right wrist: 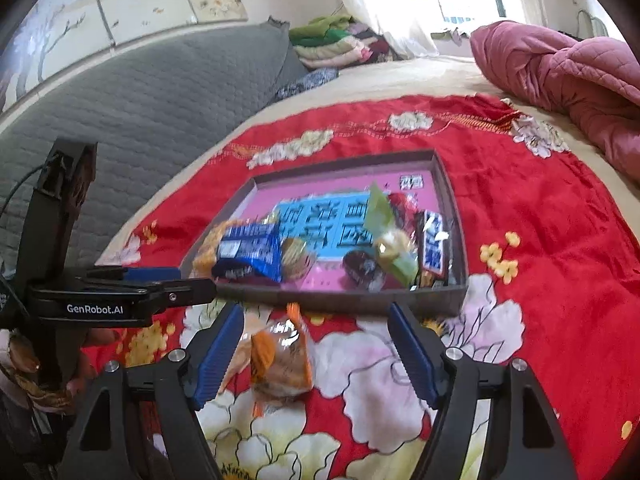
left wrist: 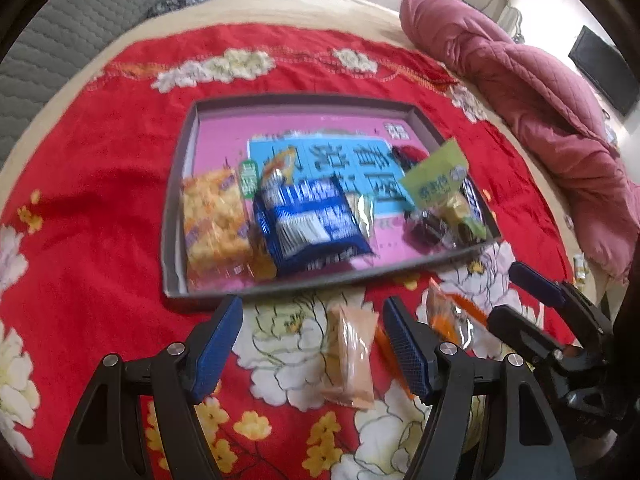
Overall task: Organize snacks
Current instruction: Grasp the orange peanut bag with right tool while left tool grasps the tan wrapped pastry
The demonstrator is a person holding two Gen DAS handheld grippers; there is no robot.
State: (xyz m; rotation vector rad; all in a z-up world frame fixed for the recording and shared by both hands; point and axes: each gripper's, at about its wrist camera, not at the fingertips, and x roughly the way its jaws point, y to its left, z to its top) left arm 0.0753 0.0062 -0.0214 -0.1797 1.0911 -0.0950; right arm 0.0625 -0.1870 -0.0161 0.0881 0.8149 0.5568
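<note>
Crinkly orange packet (right wrist: 282, 360) — plush red blanket (right wrist: 540, 240); grey tray (right wrist: 452, 200)

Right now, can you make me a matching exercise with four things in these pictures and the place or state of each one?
Things:
1. blue snack bag
2. beige snack packet
3. orange snack packet
4. yellow cracker pack

Places or states:
A. at the tray's left end
B. on the blanket, between the left gripper's fingers
C. inside the tray, near its middle
D. on the blanket, between the right gripper's fingers

Pairs: 1-C, 2-B, 3-D, 4-A
</note>
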